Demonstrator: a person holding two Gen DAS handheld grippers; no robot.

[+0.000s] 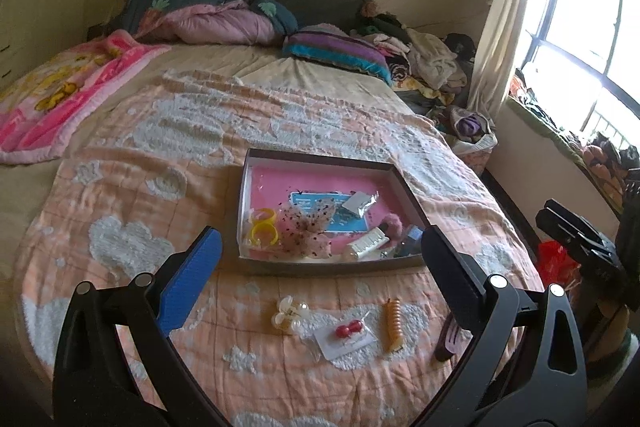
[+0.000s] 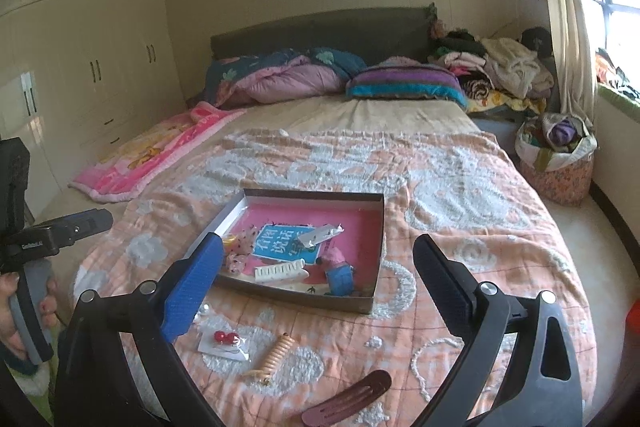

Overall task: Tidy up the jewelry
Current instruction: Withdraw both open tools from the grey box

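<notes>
A shallow pink-lined box (image 1: pixel 256 167) (image 2: pixel 376 223) lies on the orange bedspread. It holds yellow rings (image 1: pixel 262 225), a dotted bow (image 1: pixel 308 231), a white comb (image 2: pixel 282 271) and other bits. In front of it lie a white flower clip (image 1: pixel 288 313), a card with red beads (image 1: pixel 348 333) (image 2: pixel 224 341), an orange spiral tie (image 1: pixel 394 325) (image 2: pixel 276 351) and a dark pink hair clip (image 1: pixel 450 341) (image 2: pixel 348 401). My left gripper (image 1: pixel 320 247) is open and empty above these loose items. My right gripper (image 2: pixel 320 263) is open and empty near the box's front edge.
Pillows and a folded quilt (image 2: pixel 288 75) lie at the headboard, a pink blanket (image 1: pixel 52 95) at the left. A pile of clothes (image 2: pixel 504 67) and a fabric basket (image 2: pixel 556 163) stand at the right by the window. Wardrobes (image 2: pixel 80 67) line the left wall.
</notes>
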